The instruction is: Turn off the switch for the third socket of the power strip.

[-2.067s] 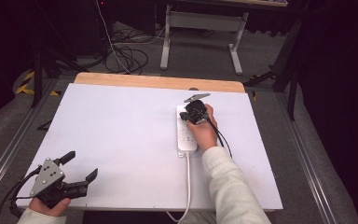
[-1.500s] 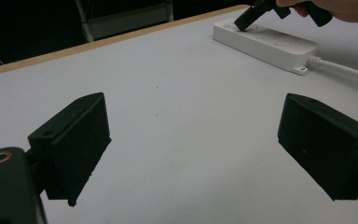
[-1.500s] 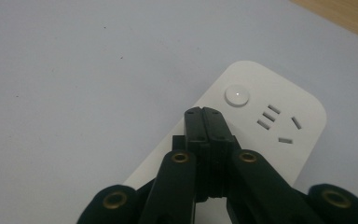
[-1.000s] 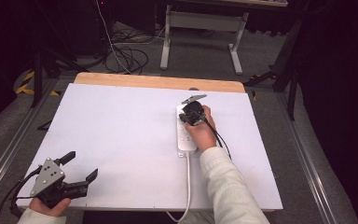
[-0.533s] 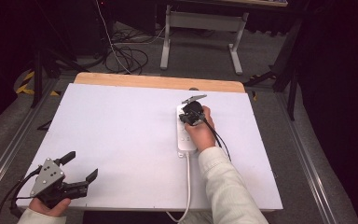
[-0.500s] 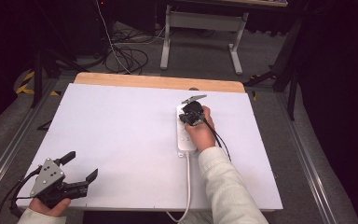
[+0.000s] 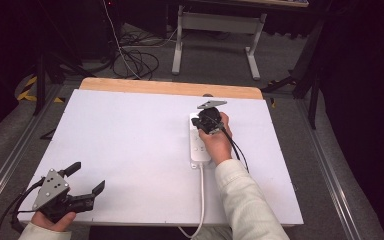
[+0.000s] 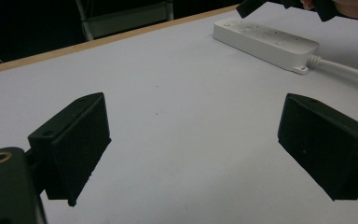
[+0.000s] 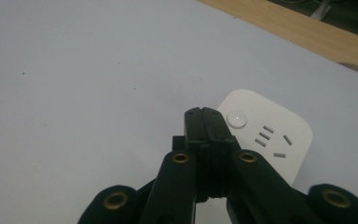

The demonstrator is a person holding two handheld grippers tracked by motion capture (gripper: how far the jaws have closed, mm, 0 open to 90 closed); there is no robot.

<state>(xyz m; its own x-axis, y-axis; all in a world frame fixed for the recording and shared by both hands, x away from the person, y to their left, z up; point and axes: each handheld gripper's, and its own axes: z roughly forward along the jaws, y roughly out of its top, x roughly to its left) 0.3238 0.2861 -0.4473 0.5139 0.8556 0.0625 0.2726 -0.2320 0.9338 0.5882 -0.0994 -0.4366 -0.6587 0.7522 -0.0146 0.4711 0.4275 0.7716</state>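
Observation:
A white power strip (image 7: 199,146) lies lengthwise on the right half of the white table (image 7: 130,140). Its white cord (image 7: 201,195) runs off the near edge. My right gripper (image 7: 206,119) hovers over the strip's far end, jaws shut with nothing between them. In the right gripper view the closed tips (image 9: 208,115) sit just beside the strip's round button (image 9: 238,118), with socket slots (image 9: 270,139) to its right. My left gripper (image 7: 87,178) rests at the near left corner, jaws open and nothing in them. The left gripper view shows my open gripper (image 8: 200,140) and the strip (image 8: 265,39) far off.
A wooden strip (image 7: 170,88) edges the table's far side. Beyond it stand a metal desk frame (image 7: 215,30) and loose cables (image 7: 135,55) on the floor. A rail (image 7: 10,155) runs along the table's left side.

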